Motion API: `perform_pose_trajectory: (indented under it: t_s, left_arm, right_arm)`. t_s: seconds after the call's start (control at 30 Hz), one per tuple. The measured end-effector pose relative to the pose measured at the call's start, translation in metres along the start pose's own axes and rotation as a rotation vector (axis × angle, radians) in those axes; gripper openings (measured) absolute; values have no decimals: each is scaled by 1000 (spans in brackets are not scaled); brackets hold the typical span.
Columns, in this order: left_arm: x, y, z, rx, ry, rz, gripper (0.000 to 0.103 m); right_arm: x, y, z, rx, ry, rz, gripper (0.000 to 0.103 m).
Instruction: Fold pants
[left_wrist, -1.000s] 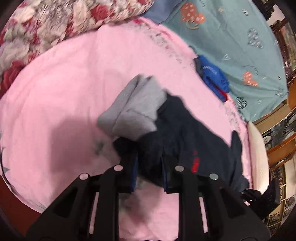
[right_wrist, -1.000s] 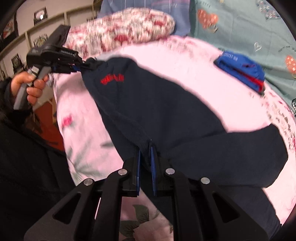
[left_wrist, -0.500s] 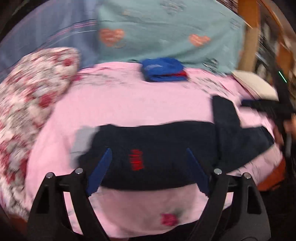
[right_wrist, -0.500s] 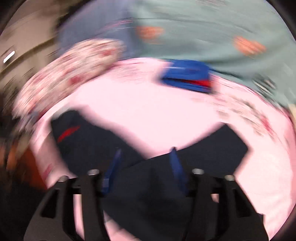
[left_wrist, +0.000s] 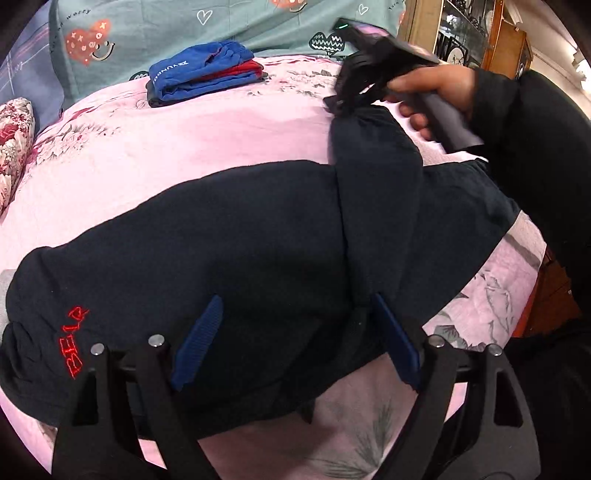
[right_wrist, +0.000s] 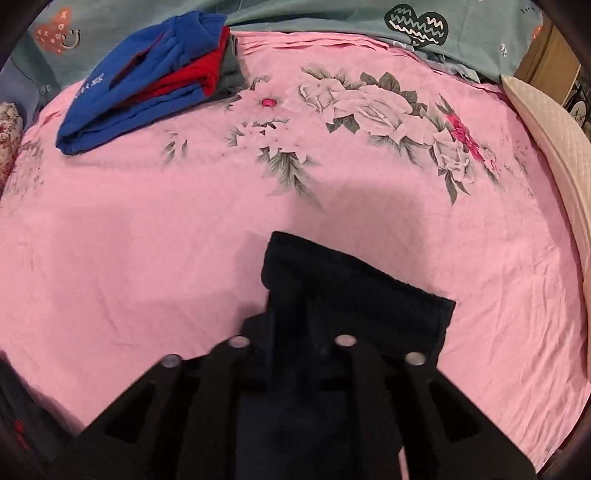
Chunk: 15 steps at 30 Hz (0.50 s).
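The whole scene is taken up by a bed covered in a pink floral-print sheet (right_wrist: 147, 229), with a teal heart-patterned cloth (left_wrist: 229, 33) draped along the far side. A red-and-white floral pillow (left_wrist: 13, 125) is seen at the left edge in the left wrist view, and a cream quilted cushion (right_wrist: 546, 122) is tucked at the right edge in the right wrist view.

The dark navy fleece pants with red embroidered lettering (left_wrist: 240, 240) are spread across the near part of the bed, waistband end toward the left. One leg is doubled back across the other toward the far side, its cuff lifted up.

That cuff is pinched by the right gripper (left_wrist: 347, 99), whose fingers are closed on the fabric; in its own view the hem (right_wrist: 354, 280) is seen bunched between them, poking forward over the sheet. The right hand (left_wrist: 439, 88) is wrapped around the handle.

The left gripper (left_wrist: 295, 343) is held low over the seat of the pants, its blue-padded fingers (left_wrist: 199, 343) spread wide with nothing gripped.

A small folded stack of blue and red clothes (right_wrist: 147, 77) is parked at the far side, well apart from the pants.
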<state>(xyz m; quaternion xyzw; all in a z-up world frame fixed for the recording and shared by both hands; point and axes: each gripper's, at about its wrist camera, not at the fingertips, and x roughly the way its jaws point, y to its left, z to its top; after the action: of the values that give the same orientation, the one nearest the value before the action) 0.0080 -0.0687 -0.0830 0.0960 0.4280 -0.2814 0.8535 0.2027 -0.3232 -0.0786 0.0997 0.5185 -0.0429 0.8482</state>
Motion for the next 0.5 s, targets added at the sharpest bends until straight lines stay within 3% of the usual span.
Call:
perform_pose_trajectory:
  t_s: [0.13, 0.23, 0.3, 0.37, 0.5]
  left_arm:
    - [1, -3, -1, -7, -14, -3, 87]
    - [1, -5, 0, 0, -24, -19, 87]
    - [1, -9, -1, 10, -22, -31, 87]
    - [1, -16, -2, 32, -13, -46, 88]
    - [5, -33, -4, 101, 18, -35, 90]
  right_arm:
    - [-89, -48, -25, 60, -208, 158, 5]
    - [-161, -97, -83, 110, -376, 222, 5]
    - [-182, -122, -125, 149, -423, 231, 5]
    - [-177, -148, -173, 180, -422, 213, 6]
    - [-128, -179, -244, 292, -272, 192, 6]
